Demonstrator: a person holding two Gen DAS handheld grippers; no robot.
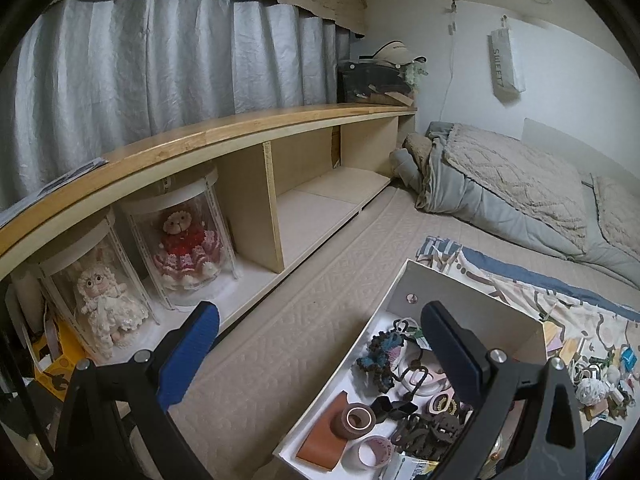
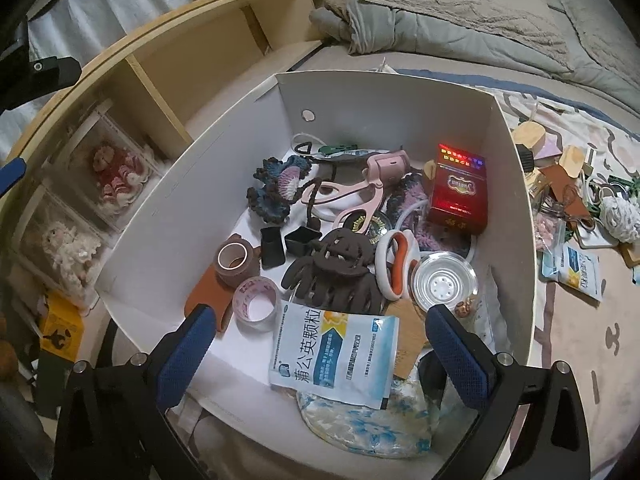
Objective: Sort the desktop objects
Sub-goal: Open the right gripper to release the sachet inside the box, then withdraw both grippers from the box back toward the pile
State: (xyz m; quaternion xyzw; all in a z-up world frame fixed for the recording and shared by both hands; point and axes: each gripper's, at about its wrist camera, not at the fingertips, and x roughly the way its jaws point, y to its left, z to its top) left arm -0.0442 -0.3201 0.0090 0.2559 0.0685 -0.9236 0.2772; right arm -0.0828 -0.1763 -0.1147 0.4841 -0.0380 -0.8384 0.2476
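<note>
Right at the lens, the right gripper [image 2: 316, 344] hangs w/ its blue pads spread as wide as they go, nothing pinched. Directly between them, at the near edge of the white box [image 2: 400, 92], lies a medicine sachet [image 2: 336, 356], flat on top of the other bits and overlapping a floral pouch [image 2: 372, 428] below it. The sachet looks light, thin and floppy w/ a slick film skin; likely best taken by one sealed edge or corner, since pads closing flat across the face would probably just slide.

Just past it sit a pink tape roll [image 2: 256, 304] near the box's left wall, a brown hair claw [image 2: 332, 276] mid-box, and a clear glass dish [image 2: 444, 284] toward the right wall. The roll is stiff and easy across its rim; the claw is rigid but spiky; the dish looks fragile and slippery, so a gentle rim grip. Farther back, a red card box [image 2: 458, 192] stands against the right wall, stiff and square.

The left gripper [image 1: 320, 348] also gapes, empty, over the box's left wall. Unsorted items stay scattered on the patterned cloth [image 2: 568, 320] beyond the box's right wall, w/ a folded quilt [image 2: 460, 12] farthest off.
</note>
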